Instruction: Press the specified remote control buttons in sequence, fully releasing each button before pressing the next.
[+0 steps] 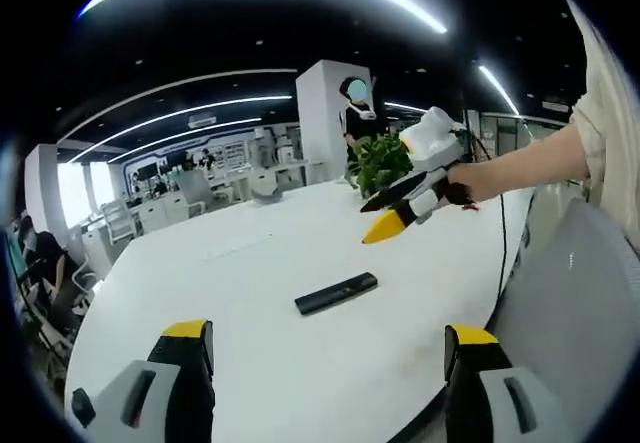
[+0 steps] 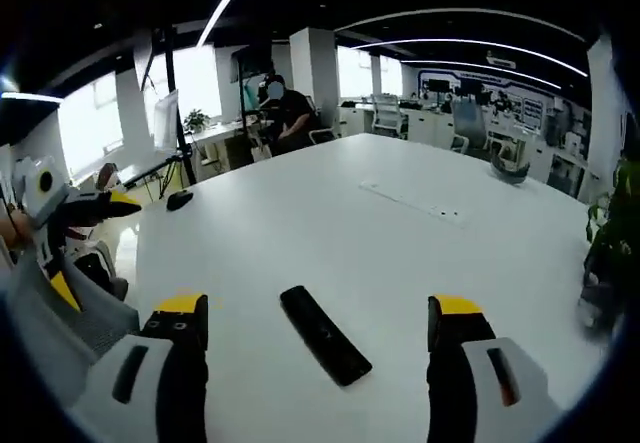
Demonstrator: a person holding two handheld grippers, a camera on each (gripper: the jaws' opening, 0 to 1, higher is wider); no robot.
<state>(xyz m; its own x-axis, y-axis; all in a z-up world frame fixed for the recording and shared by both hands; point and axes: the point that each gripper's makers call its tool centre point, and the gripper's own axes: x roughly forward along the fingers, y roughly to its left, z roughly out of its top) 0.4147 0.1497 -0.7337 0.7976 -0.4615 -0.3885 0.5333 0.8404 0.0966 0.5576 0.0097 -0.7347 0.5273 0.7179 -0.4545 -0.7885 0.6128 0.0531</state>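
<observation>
Black remote control [image 1: 336,293] lies flat on the white table [image 1: 250,263], centre of the left gripper view, slightly below middle, long axis tilted up to the right. In the right gripper view the same remote [image 2: 325,335] sits at lower centre, between that view's own two jaws, running diagonally from upper left to lower right. Nothing touches it.

Left gripper [image 1: 330,358]: jaws wide apart at bottom left and bottom right of its view, yellow tips up, nothing between them but bare table; the remote is beyond the tips. Right gripper [image 2: 318,323]: jaws also spread wide at the bottom of its view, holding nothing; the remote lies in the gap but clear of both jaws.

The right gripper also shows in the left gripper view, upper right [image 1: 395,213], held by a hand [image 1: 485,178], above the table, yellow-tipped jaws pointing down-left, roughly together; cannot tell if fully closed. The left gripper appears at the left edge of the right gripper view [image 2: 100,206].

Green potted plant [image 1: 380,163] on the table behind the remote, upper centre-right. Small dark object [image 2: 180,200] on the table, upper left of the right gripper view. A seated person [image 2: 285,113] at the far end. Office desks and chairs behind.
</observation>
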